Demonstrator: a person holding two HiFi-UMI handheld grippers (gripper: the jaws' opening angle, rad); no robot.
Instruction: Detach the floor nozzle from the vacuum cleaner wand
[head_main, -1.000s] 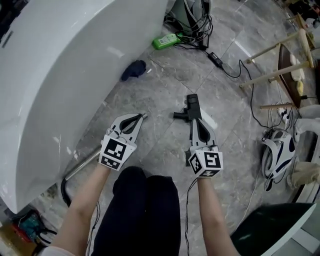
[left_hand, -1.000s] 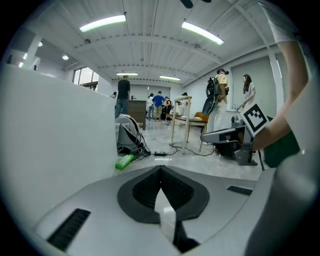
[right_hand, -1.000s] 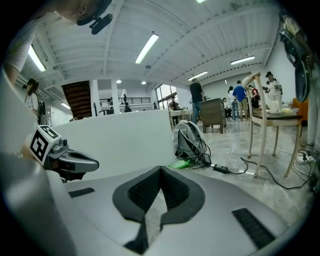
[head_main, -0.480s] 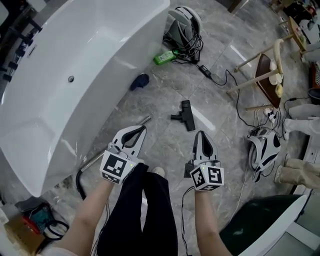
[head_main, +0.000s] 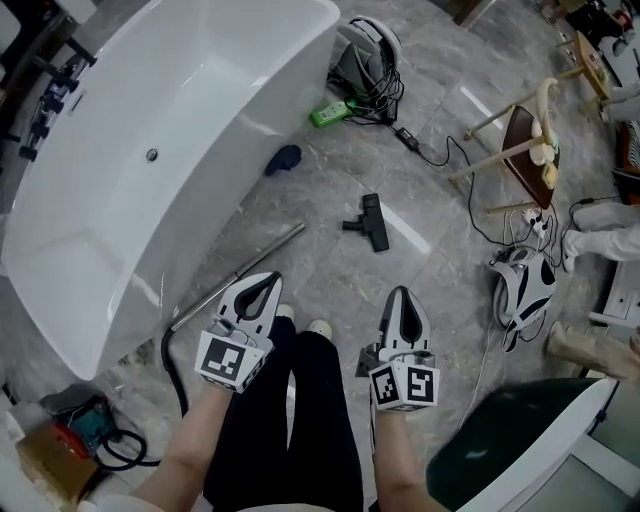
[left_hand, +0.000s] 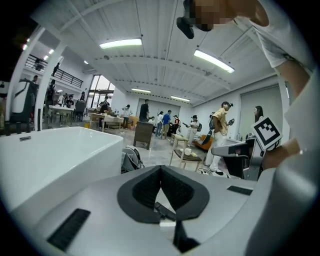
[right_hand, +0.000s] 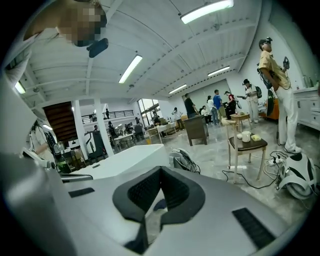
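Note:
The black floor nozzle (head_main: 368, 222) lies by itself on the grey marble floor. The metal wand (head_main: 238, 275) lies apart from it to the left, running along the foot of the bathtub to a black hose (head_main: 172, 372). My left gripper (head_main: 273, 277) is shut and empty, held high above the wand. My right gripper (head_main: 400, 291) is also shut and empty, well short of the nozzle. In the left gripper view the left gripper (left_hand: 161, 170) has its pads together, and the right gripper (right_hand: 160, 172) shows the same in its own view. Both point out across the room.
A white bathtub (head_main: 150, 150) fills the left. Behind it are a vacuum body (head_main: 365, 50), a green power strip (head_main: 330, 113) with cables, and a blue cloth (head_main: 283, 158). A wooden chair (head_main: 520, 130), another vacuum (head_main: 520, 285) and a dark bin (head_main: 510, 450) stand right. The person's legs (head_main: 290, 420) are below.
Both grippers have risen well above the floor and the view has pulled back. The right gripper, earlier just short of the nozzle, is now far from it. Nozzle and wand lie still.

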